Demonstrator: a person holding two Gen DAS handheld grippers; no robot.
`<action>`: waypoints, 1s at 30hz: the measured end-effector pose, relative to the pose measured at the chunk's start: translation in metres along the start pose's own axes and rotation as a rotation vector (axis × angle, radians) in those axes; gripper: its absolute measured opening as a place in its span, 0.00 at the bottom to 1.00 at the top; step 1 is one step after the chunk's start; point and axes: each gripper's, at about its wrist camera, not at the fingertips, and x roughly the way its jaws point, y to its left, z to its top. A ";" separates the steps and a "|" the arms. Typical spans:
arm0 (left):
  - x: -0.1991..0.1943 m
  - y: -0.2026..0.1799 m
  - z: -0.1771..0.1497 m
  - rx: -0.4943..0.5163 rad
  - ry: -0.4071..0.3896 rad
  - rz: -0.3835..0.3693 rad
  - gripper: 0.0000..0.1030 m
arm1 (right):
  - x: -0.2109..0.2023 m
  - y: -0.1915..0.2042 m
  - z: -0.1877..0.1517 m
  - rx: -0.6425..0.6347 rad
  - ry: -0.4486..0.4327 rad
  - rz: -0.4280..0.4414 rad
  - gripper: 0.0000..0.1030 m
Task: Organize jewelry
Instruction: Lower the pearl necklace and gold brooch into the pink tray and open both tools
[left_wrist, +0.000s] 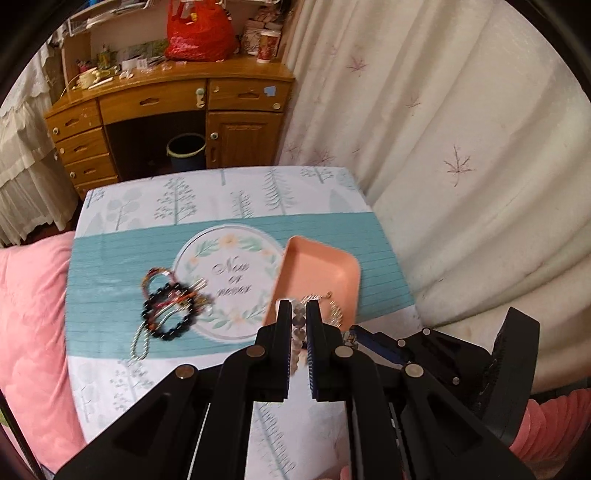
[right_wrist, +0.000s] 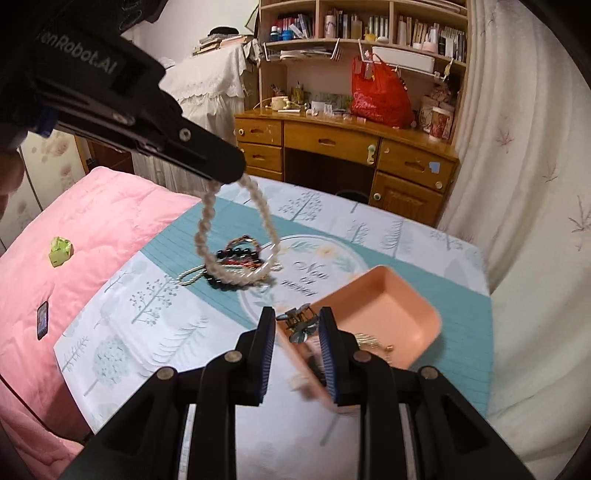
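Setting: a lived-in bedroom in a home. Evidence follows. Pink quilt (right_wrist: 85, 236) covers a bed at 9 o'clock in the right wrist view. Wooden desk (right_wrist: 343, 147) with drawers and a cupboard door at 12 o'clock, bookshelf (right_wrist: 362, 26) above it packed with books and bottles. Red plastic bag (right_wrist: 380, 96) and a printed cup (right_wrist: 439, 122) sit on the desk top. Cream curtain (left_wrist: 461, 147) with a leaf print fills 3 o'clock. Dark waste bin (left_wrist: 185, 149) stands in the desk's kneehole. Work surface is a small table under a tree-patterned cloth (left_wrist: 229, 199), at the bedside.
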 end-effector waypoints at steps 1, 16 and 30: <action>0.004 -0.006 0.003 0.002 -0.003 0.002 0.05 | -0.001 -0.008 -0.001 0.001 -0.002 -0.004 0.23; 0.074 -0.040 0.037 -0.050 0.017 0.021 0.12 | 0.013 -0.085 0.007 0.092 -0.018 -0.019 0.24; 0.066 -0.019 0.034 -0.091 0.046 0.099 0.74 | 0.020 -0.102 0.000 0.168 0.064 -0.003 0.30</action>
